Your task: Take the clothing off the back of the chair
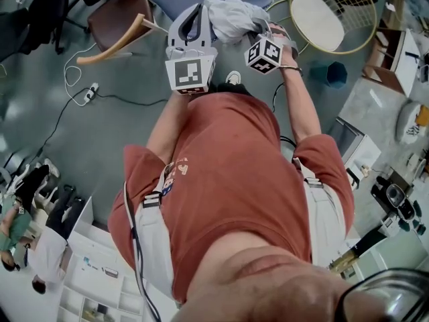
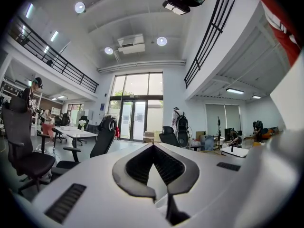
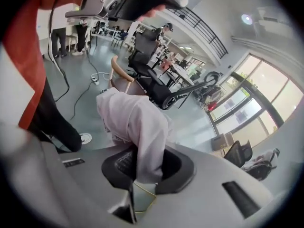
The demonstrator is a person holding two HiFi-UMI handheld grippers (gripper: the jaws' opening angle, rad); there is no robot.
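head view: steeply down, over torso (image 1: 228, 173) | left gripper view: level, far windows (image 2: 137, 106) | right gripper view: close on cloth (image 3: 137, 127), shared with head view

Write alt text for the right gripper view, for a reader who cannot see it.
The right gripper is shut on a fold of pale clothing, which bunches up just beyond its jaws. Behind it stand a chair with a curved wooden back and a black office chair on a grey floor, with the person's red shirt at the left edge.
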